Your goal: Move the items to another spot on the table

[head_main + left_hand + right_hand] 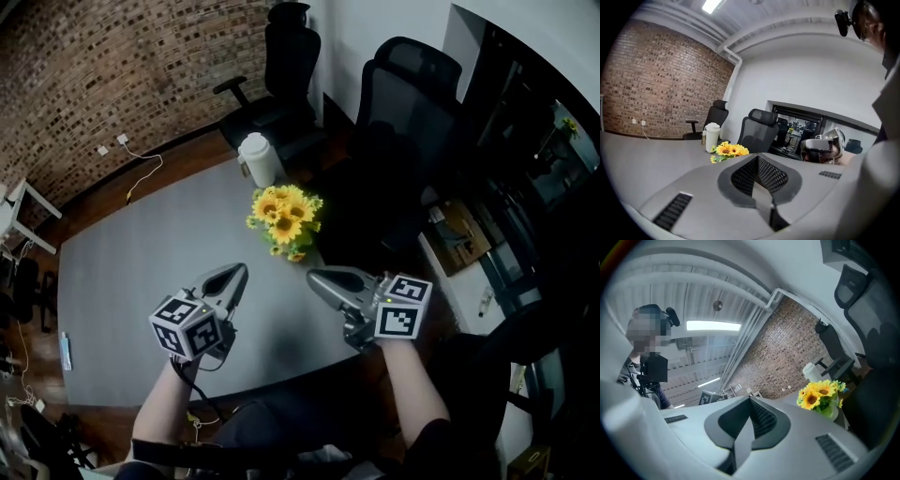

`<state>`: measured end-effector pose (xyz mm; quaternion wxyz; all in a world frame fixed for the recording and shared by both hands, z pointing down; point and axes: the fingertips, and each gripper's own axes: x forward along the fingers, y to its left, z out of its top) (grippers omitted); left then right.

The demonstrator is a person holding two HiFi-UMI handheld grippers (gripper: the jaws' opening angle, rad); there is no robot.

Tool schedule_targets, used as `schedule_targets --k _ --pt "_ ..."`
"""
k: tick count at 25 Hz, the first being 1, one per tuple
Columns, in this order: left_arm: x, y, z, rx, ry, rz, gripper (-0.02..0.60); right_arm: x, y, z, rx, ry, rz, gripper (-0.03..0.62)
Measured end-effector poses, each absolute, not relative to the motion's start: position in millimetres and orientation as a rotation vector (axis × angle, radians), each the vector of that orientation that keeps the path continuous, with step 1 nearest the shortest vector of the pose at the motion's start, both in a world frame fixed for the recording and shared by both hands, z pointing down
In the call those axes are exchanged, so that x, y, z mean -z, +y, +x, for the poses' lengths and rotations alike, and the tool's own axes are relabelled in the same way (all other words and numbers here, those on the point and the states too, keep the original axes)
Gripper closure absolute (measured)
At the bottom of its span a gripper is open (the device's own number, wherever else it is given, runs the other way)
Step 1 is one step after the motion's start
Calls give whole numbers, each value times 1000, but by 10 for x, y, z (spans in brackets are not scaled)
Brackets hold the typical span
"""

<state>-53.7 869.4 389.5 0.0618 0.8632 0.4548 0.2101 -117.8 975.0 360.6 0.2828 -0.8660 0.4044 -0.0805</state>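
Now we hold the left gripper (238, 271) and right gripper (315, 277) closed, empty, above the grey table (131, 262) — yellow sunflower bunch (284, 220) at its right edge, white lidded jug (259, 157) at the far right corner.

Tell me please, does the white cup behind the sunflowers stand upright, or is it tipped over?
Upright. The white cup stands on its base on the table, lid on top, just beyond the sunflowers.

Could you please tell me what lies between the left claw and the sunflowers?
Nothing stands there: only bare grey table lies between the left claw and the sunflowers, as the head view shows.
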Motion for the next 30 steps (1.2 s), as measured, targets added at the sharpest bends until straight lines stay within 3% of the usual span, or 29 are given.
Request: schedule_targets --k 15,30 --pt "-3968 7164 -791 -577 1058 2754 568 -3337 8276 -1265 249 1547 -2159 615" --pt "-3973 3427 -1355 -370 450 2706 569 -3358 4602 -1488 442 2013 -1977 615"
